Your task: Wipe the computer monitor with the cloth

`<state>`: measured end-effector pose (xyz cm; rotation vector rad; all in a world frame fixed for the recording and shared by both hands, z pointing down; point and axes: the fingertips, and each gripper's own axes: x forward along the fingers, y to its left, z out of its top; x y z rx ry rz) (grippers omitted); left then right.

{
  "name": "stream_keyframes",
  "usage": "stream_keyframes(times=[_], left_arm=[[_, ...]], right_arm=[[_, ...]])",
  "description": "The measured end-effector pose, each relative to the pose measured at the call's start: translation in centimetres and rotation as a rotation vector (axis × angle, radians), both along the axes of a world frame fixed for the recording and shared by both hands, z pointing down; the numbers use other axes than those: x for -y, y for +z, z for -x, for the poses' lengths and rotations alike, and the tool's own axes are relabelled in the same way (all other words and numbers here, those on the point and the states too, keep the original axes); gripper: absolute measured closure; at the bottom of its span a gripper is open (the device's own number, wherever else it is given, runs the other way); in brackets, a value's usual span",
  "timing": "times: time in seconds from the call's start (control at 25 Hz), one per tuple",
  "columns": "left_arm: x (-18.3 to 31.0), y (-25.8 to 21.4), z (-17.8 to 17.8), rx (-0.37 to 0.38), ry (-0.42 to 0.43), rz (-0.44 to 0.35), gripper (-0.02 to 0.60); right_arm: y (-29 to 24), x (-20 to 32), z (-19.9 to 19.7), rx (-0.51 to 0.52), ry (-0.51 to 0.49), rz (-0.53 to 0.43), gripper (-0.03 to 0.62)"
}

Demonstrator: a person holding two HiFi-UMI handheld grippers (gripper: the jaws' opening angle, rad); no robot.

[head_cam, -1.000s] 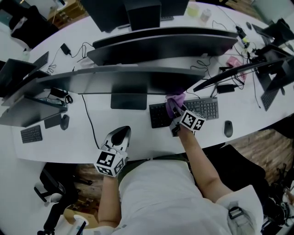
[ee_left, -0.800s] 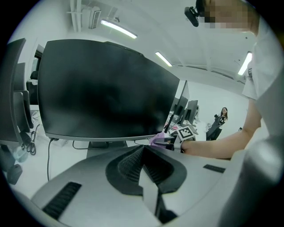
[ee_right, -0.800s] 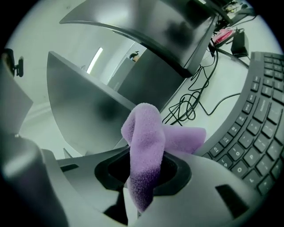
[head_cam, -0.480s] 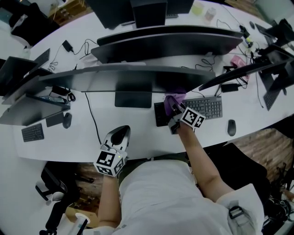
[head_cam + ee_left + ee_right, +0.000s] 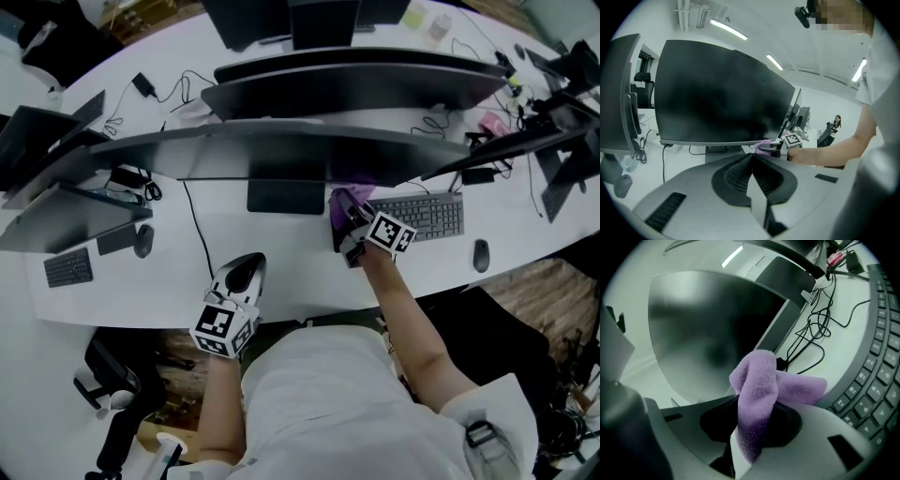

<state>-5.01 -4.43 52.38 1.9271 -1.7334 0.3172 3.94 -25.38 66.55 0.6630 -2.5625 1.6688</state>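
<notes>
- Right gripper view: right claw (image 5: 751,425) is clamped on the purple cloth (image 5: 761,390). The cloth sticks out past the jaw tips in two folds. Only this view shows the pinch.
- Ahead and left of that claw is the dark screen of the curved monitor (image 5: 708,333). A keyboard (image 5: 876,380) is just to the claw's right.
- Left gripper view: left claw (image 5: 752,161) has its jaws pressed together with nothing between them. Beyond its tips the cloth is at the monitor's lower edge; contact unclear.
- Same view only: a person (image 5: 833,126) far off, right of the claw.
- Head view only: the left claw is at the near edge of the white counter (image 5: 281,281), left of the right claw and well apart from the cloth.
- Black-and-white square marker patterns on both claws' cubes.
</notes>
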Motion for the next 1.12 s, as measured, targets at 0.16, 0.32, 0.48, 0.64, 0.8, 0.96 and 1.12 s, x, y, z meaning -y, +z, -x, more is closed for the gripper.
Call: stream_keyframes(times=[0.16,0.32,0.48,0.64,0.8,0.96,1.12], left_arm=[[-1.2,0.1,1.6,-0.003,-0.007,0.001,0.578],[-2.3,0.1,2.9,-0.006,-0.01,0.001,0.578],[-3.2,0.3,4.2,-0.011,-0.018,0.001,0.578],[-4.2,0.3,5.7,-0.014,-0.023,-0.005,0.578],[-5.3,0.5,7.3,-0.016,-0.032,-0.005,0.578],[-6.2,0.6,8.8,-0.022,-0.038,-0.004,0.578],[-7.1,0.6,10.4,-0.025,-0.04,-0.004,0.578]], right_arm=[[0.0,-0.9,1.9,0.005,-0.005,-0.004,0.487],[-0.2,-1.7,3.4,0.006,-0.005,-0.007,0.487],[-0.2,-2.4,5.1,0.005,-0.006,-0.009,0.487],[-0.2,-3.3,7.0,0.005,-0.013,-0.007,0.487],[-0.2,-4.2,8.9,0.01,-0.017,-0.004,0.487],[-0.2,-5.0,10.8,0.009,-0.022,0.001,0.487],[-0.3,-6.0,12.7,0.013,-0.026,0.003,0.487]])
